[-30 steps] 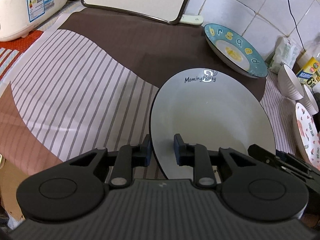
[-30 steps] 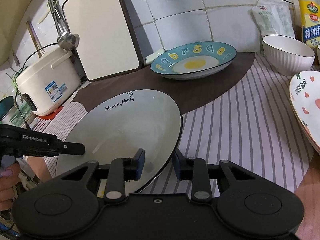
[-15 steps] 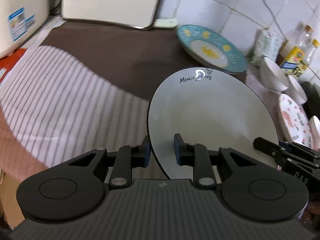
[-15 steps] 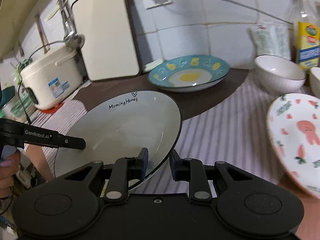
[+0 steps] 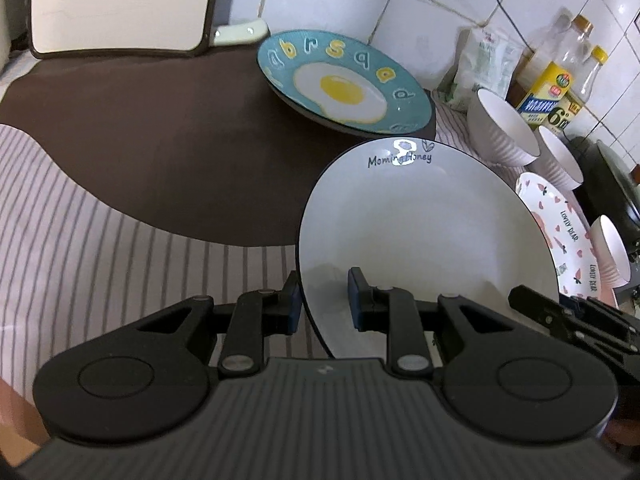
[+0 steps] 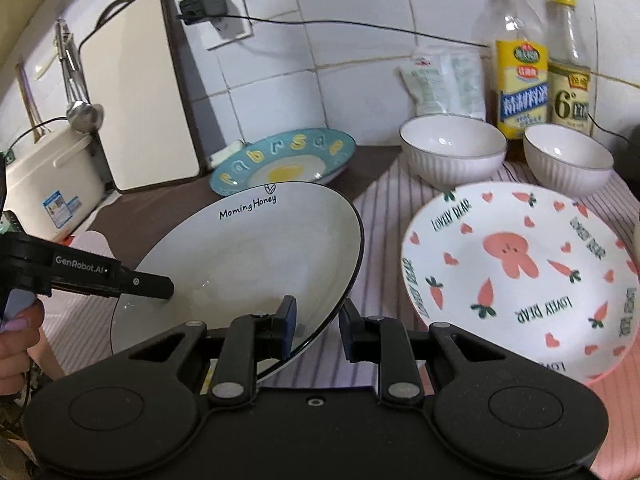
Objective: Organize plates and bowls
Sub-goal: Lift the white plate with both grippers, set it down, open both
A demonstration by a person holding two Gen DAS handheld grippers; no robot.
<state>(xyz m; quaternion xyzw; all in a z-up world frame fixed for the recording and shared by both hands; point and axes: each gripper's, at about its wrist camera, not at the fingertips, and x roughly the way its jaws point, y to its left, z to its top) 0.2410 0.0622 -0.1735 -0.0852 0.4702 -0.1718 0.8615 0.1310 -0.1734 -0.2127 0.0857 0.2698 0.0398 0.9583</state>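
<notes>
A white plate with a black rim and "Morning Honey" lettering (image 5: 420, 232) (image 6: 248, 256) is held tilted above the counter. My left gripper (image 5: 323, 300) is shut on its left rim. My right gripper (image 6: 318, 326) is shut on its right rim. A blue fried-egg plate (image 5: 344, 80) (image 6: 280, 160) lies at the back. A pink rabbit plate (image 6: 520, 280) (image 5: 560, 232) lies to the right. Two white ribbed bowls (image 6: 452, 152) (image 6: 568, 164) stand behind the pink plate.
A cutting board (image 6: 140, 92) leans on the tiled wall at the back left, beside a rice cooker (image 6: 52, 184). Two bottles (image 6: 520, 64) and a bag (image 6: 444, 80) stand against the wall behind the bowls. A dark pan (image 5: 612, 184) is at the far right.
Both grippers have carried the white plate to the right and toward the back, so the pink plate and bowls come nearer. Both grips are unchanged.
</notes>
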